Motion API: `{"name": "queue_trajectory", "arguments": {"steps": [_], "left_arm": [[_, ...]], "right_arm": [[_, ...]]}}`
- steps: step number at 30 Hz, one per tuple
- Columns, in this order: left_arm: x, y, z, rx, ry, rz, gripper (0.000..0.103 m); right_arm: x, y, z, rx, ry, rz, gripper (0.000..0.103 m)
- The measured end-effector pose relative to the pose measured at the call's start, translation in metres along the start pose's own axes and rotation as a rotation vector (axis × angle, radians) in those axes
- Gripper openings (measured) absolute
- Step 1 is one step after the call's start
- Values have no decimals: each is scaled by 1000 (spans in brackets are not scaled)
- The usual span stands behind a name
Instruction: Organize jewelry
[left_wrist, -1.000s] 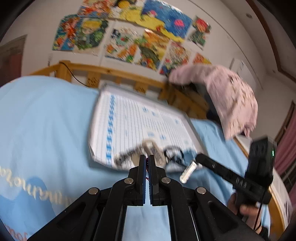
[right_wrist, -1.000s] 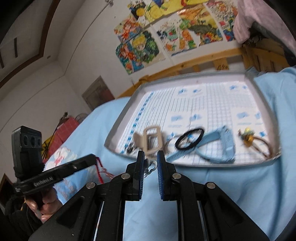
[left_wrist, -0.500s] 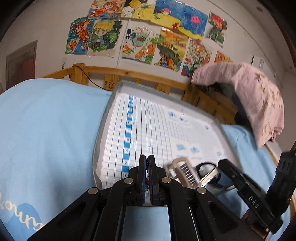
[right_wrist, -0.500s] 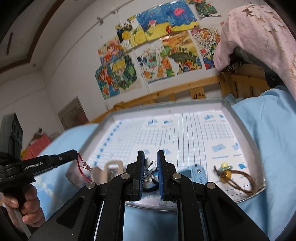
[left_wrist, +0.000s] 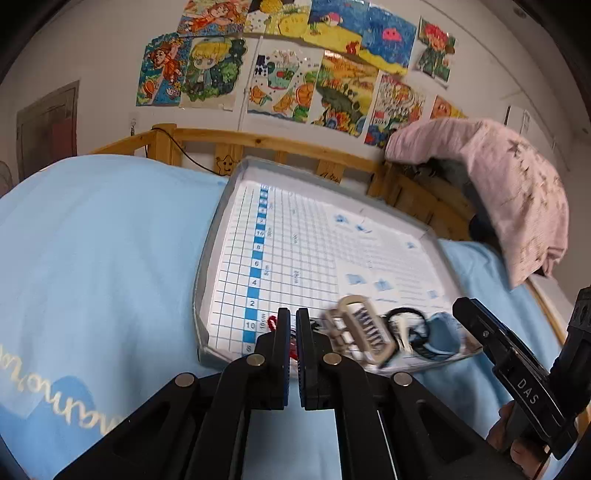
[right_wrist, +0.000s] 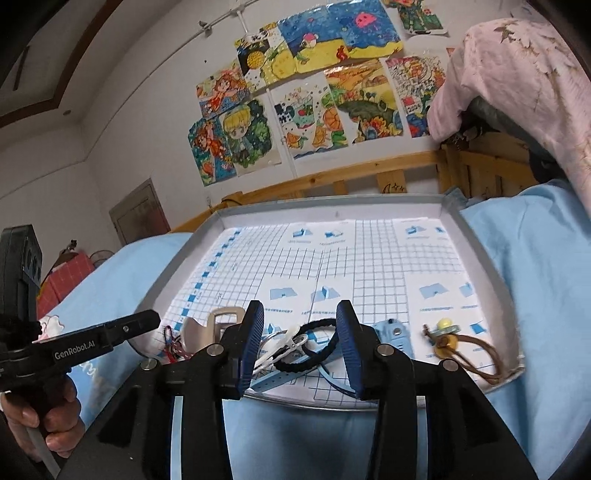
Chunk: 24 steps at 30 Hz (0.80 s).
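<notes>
A shallow grey tray (right_wrist: 476, 243) lined with blue grid paper lies on the blue bed sheet. Along its near edge lie a beige hair claw (right_wrist: 218, 325), a white clip (right_wrist: 284, 345), a black braided hair tie (right_wrist: 314, 354), a blue watch (right_wrist: 391, 334) and a brown cord with a yellow bead (right_wrist: 461, 350). My left gripper (left_wrist: 290, 321) is shut on a red beaded string (left_wrist: 272, 322), over the tray's near left corner; the string also shows in the right wrist view (right_wrist: 170, 341). My right gripper (right_wrist: 300, 314) is open, empty, above the white clip and hair tie.
A wooden bed rail (right_wrist: 332, 181) runs behind the tray. A pink cloth (right_wrist: 517, 74) hangs over the rail at the right. Drawings (right_wrist: 303, 92) cover the wall. A red box (right_wrist: 64, 275) stands at the far left beyond the bed.
My right gripper opened and let the white clip drop onto the tray. My left gripper carried the red string over the tray's near left corner.
</notes>
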<state>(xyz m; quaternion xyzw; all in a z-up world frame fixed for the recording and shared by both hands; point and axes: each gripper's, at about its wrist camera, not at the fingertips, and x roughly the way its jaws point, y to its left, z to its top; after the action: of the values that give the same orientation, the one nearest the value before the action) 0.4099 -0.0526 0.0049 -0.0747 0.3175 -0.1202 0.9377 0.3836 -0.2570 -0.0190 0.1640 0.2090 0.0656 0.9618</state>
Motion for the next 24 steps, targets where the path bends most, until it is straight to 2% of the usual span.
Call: {"name": "queue_trajectory", "arguments": {"steps": [3, 4, 5, 6, 7, 8, 9, 10, 12, 15, 16, 17, 24], "left_arm": [[-23, -4, 0, 0, -19, -10, 7], [-33, -6, 0, 0, -28, -12, 15], [-42, -7, 0, -3, -38, -11, 34], [-52, -7, -1, -8, -52, -6, 47], [-60, -7, -1, -12, -68, 0, 75], [-73, -8, -3, -18, -109, 13, 82], [-90, -9, -5, -18, -159, 13, 82], [-104, -11, -7, -9, -177, 2, 82], [-126, -13, -11, 5, -197, 2, 83], [-160, -16, -19, 35, -260, 30, 99], [-170, -17, -22, 43, -281, 37, 102], [-185, -18, -29, 56, -307, 47, 103], [-247, -16, -65, 86, -380, 88, 103]], "right_arm": [[-22, 6, 9, -5, -27, -19, 39], [-32, 9, 14, -8, -40, -21, 46], [-39, 10, 17, -14, -47, -20, 50], [-48, 14, 21, -25, -55, -22, 50], [-57, 18, 24, -35, -61, -23, 51], [-69, 22, 27, -38, -75, -22, 53], [-81, 25, 28, -35, -90, -20, 56], [-93, 28, 29, -35, -107, -20, 63], [-115, 34, 30, -46, -134, -21, 66], [-147, 44, 29, -54, -166, -15, 72], [-159, 49, 26, -61, -180, -13, 78], [-168, 52, 24, -69, -193, -14, 84], [-234, 70, -3, -104, -249, -25, 96]]}}
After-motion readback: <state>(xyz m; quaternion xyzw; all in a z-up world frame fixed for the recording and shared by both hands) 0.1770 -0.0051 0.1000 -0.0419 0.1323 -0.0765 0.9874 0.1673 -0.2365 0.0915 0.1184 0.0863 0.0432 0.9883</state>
